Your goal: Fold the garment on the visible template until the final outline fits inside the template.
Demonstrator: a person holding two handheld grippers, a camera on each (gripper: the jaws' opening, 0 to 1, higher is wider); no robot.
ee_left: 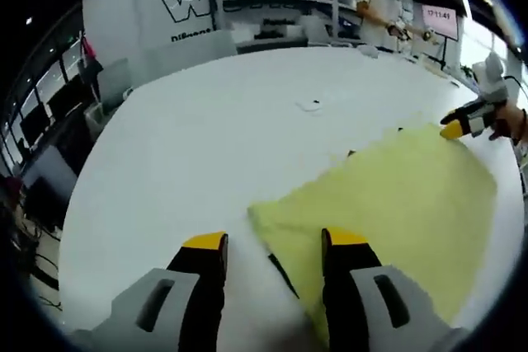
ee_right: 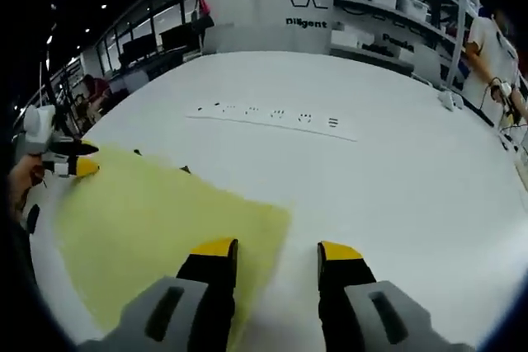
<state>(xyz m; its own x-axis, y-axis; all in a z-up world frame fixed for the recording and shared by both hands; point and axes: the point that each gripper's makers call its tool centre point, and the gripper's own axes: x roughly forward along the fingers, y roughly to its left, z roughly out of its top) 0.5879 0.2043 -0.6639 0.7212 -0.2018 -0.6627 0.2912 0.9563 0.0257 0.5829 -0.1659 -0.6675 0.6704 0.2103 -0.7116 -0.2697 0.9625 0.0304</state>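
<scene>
where legible, "17:11:41" on screen (ee_left: 439, 15)

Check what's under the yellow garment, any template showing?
The yellow garment lies flat on the white table. Small dark marks peek out along its far edge, possibly template corners; I cannot tell. Whatever else lies beneath is covered by the cloth.

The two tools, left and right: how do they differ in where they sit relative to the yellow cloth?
The left tool straddles a corner edge of the yellow cloth: one jaw over cloth, the other over bare white table. The right tool sits at the opposite side edge, its left jaw over cloth, its right jaw over table. The cloth spreads rightward from the left tool, leftward from the right tool. Both are open, yellow-tipped, black and grey, holding nothing.
</scene>
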